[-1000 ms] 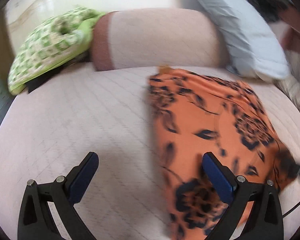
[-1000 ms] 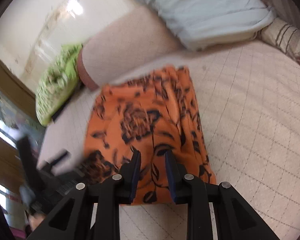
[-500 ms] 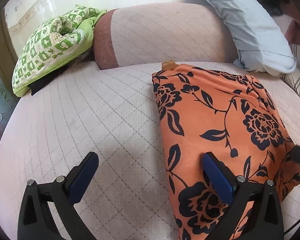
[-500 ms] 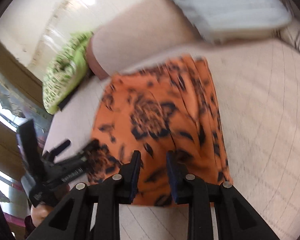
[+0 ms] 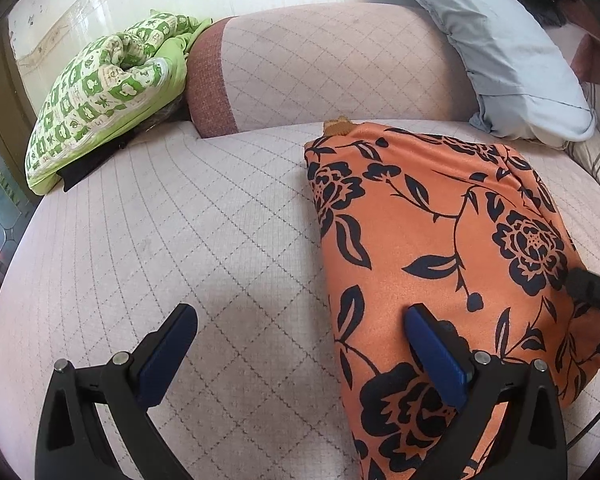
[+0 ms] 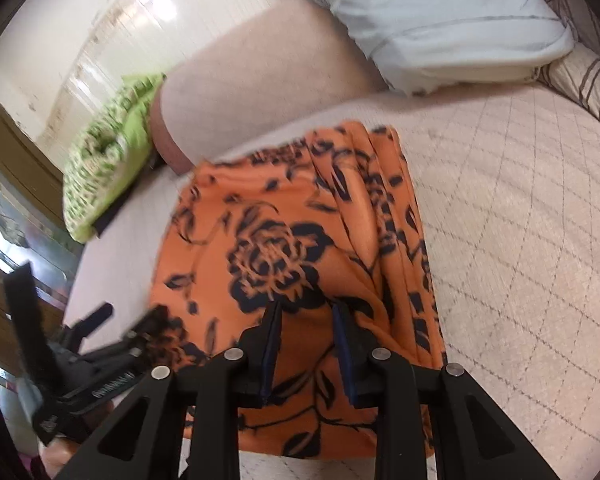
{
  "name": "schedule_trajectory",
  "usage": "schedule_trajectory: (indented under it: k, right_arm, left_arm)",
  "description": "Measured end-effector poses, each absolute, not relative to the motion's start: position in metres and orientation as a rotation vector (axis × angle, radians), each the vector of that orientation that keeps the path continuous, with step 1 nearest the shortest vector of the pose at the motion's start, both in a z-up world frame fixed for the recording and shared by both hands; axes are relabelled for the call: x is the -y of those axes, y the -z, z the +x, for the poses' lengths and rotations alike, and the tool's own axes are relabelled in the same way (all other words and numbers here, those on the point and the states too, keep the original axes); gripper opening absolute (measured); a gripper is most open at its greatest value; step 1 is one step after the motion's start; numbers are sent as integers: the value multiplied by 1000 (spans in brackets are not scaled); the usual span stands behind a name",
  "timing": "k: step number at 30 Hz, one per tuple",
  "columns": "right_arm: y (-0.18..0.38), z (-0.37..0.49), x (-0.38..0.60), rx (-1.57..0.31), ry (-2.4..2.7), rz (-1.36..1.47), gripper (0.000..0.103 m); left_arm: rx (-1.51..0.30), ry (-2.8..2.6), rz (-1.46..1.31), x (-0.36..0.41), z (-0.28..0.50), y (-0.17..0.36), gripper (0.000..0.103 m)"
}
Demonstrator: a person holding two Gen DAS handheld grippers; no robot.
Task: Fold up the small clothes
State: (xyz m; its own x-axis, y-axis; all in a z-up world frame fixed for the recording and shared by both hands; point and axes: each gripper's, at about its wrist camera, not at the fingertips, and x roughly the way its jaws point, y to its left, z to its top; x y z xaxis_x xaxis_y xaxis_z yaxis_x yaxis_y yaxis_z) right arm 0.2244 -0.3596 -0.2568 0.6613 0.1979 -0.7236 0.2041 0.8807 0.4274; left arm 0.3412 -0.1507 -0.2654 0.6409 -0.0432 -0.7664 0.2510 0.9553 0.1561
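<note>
One orange floral cloth (image 5: 432, 240) lies folded on the bed (image 5: 180, 240), near two pillows (image 5: 500, 48) at the head. The left claw (image 5: 300, 356) gapes wide, one finger over the cloth's edge. The right claw (image 6: 306, 344) hovers over the cloth's near end, jaws narrowly apart, nothing pinched.

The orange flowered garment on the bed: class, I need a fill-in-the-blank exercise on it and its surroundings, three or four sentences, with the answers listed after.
1. The garment is orange with a dark ____ print.
2. The garment lies on a quilted ____.
3. The left gripper has its jaws wide ____.
4. The folded cloth beside the bolster is checked white and ____.

Missing words: floral; bed; open; green
</note>
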Motion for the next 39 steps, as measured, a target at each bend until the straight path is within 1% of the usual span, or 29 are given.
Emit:
schedule_trajectory:
  k: [6, 10, 16, 18, 21, 26, 29, 33, 36, 37, 39]
  right_arm:
    - [275, 235, 363, -908, 31, 502, 30]
    - [269, 232, 360, -900, 36, 494, 29]
    - [250, 223, 363, -822, 30, 471, 29]
    - [254, 225, 366, -840, 52, 484, 30]
    - [272, 234, 370, -916, 51, 512, 30]
    - [269, 234, 359, -916, 66, 424, 30]
    - [266, 236, 362, -907, 60, 441, 30]
    - [249, 248, 367, -844, 59, 413, 30]
    - [250, 265, 378, -835, 51, 483, 30]
    - [254, 274, 381, -848, 43, 497, 30]
    - [264, 289, 382, -896, 36, 495, 38]
  left_arm:
    - [-862, 170, 258, 151, 341, 269, 103]
    - [-868, 171, 253, 150, 342, 268, 103]
    - [-864, 171, 246, 150, 342, 263, 103]
    - [-854, 168, 229, 147, 342, 260, 103]
    - [-878, 167, 225, 145, 347, 266, 103]
    - [-890, 171, 213, 144, 348, 271, 103]
    - [-885, 177, 229, 146, 347, 271, 103]
    - [-891, 178, 219, 146, 349, 271, 103]
    - [-887, 181, 224, 146, 349, 271, 103]
    - [-887, 181, 222, 147, 349, 271, 103]
    - [-888, 186, 220, 147, 350, 272, 103]
